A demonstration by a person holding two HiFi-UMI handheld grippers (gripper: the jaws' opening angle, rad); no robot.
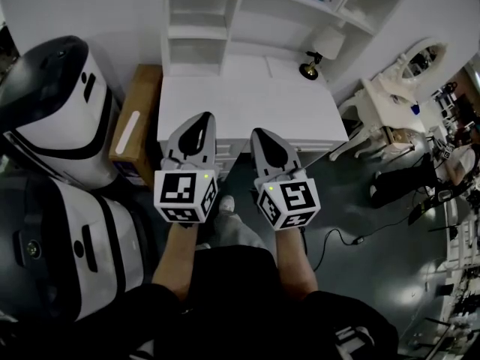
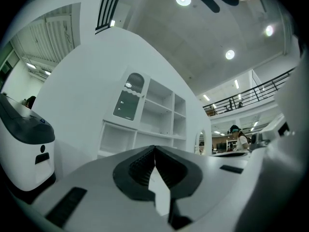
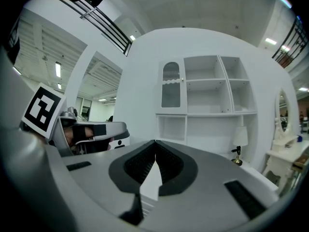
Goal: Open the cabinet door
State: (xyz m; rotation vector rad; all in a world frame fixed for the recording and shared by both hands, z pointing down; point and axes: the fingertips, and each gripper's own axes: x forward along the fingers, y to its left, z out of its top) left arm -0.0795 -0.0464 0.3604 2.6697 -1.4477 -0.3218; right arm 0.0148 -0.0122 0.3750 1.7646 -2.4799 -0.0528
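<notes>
A white desk (image 1: 247, 103) carries a white shelf unit (image 1: 225, 21) against the wall. Its small cabinet door (image 3: 171, 85), with an arched glass pane, is at the unit's upper left and stands closed; it also shows as the cabinet door (image 2: 129, 98) in the left gripper view. My left gripper (image 1: 202, 117) and right gripper (image 1: 261, 132) hover side by side over the desk's front edge, pointing at the shelf unit from a distance. The left gripper (image 2: 154, 149) is shut with nothing in it. The right gripper (image 3: 155, 143) is shut and empty too.
Two large white-and-black machines (image 1: 52, 103) stand at the left, beside a wooden side cabinet (image 1: 135, 122). A small table lamp (image 1: 319, 51) sits on the desk's back right. A white dressing table with an oval mirror (image 1: 409, 70) is at the right. A cable (image 1: 337, 238) lies on the floor.
</notes>
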